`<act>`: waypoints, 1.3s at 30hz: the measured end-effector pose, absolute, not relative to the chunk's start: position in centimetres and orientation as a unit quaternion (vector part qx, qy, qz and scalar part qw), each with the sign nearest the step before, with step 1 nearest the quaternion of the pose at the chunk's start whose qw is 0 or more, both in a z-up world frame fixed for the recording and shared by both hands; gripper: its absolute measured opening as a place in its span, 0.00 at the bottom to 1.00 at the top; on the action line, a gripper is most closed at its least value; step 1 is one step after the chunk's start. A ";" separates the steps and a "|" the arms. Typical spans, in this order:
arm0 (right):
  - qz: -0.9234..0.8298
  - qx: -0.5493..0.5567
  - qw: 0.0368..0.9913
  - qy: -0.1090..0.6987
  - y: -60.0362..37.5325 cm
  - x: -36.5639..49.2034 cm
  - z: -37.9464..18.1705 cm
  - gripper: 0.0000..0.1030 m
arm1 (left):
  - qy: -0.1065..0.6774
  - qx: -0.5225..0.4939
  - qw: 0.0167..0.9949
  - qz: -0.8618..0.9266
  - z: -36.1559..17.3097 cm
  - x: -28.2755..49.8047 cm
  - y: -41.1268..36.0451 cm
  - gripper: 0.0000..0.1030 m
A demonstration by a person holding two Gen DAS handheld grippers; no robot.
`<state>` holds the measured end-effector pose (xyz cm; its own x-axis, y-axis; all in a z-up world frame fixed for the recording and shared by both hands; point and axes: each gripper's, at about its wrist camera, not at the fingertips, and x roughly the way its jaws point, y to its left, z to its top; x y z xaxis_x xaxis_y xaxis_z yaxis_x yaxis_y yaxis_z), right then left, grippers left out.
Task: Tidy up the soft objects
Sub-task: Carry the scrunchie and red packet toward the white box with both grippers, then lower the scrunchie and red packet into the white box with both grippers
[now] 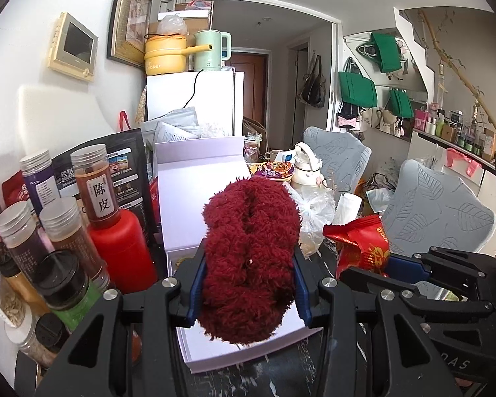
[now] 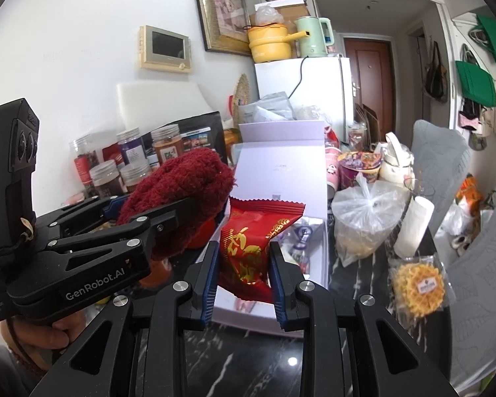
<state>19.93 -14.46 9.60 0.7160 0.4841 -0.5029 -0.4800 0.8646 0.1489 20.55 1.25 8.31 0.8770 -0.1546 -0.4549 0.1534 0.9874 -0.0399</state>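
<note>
Above a crowded dark marble tabletop (image 2: 248,357), two handheld tools each carry a soft item over an open white box (image 2: 281,165). At left, the left tool (image 1: 248,284) pinches a fuzzy dark red bundle (image 1: 249,258) between its blue-padded fingers (image 1: 196,284), the plush mass bulging above and below the grip and hanging over the box's front rim. From the right wrist view, the same bundle (image 2: 182,192) shows clamped in the left tool (image 2: 168,218), raised just beside the right one. The right tool (image 2: 244,274) is closed on a red foil snack packet (image 2: 251,241) with gold printing, its crimped top edge standing upright between the pads, above the box's near edge. In the left wrist view, that packet (image 1: 360,244) appears to the right of the bundle, close to it but apart.

Along the wall side of the tabletop stand clear jars (image 1: 96,185) with metal lids and a red bottle (image 1: 122,251). A knotted clear plastic bag (image 2: 363,221), a white paper roll (image 2: 413,228) and a wrapped yellow waffle snack (image 2: 416,287) lie on the tabletop to the right of the box. Grey leaf-patterned chairs (image 1: 439,208) stand at the tabletop's far side, and a white fridge (image 2: 314,86) carries a yellow cooker (image 2: 271,43) and a green kettle (image 2: 314,34).
</note>
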 end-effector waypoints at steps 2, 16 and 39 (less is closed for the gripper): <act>0.260 0.005 0.925 0.275 -14.3 20.9 9.4 0.27 | 0.237 0.001 0.968 -0.079 8.1 21.6 1.4 0.42; 0.253 0.011 0.916 0.310 -12.9 26.9 6.4 0.27 | 0.282 -0.005 0.957 -0.074 4.9 27.3 2.6 0.42; 0.245 0.028 0.895 0.371 -12.6 30.7 -0.2 0.27 | 0.360 0.014 0.930 -0.067 -1.8 31.4 2.2 0.42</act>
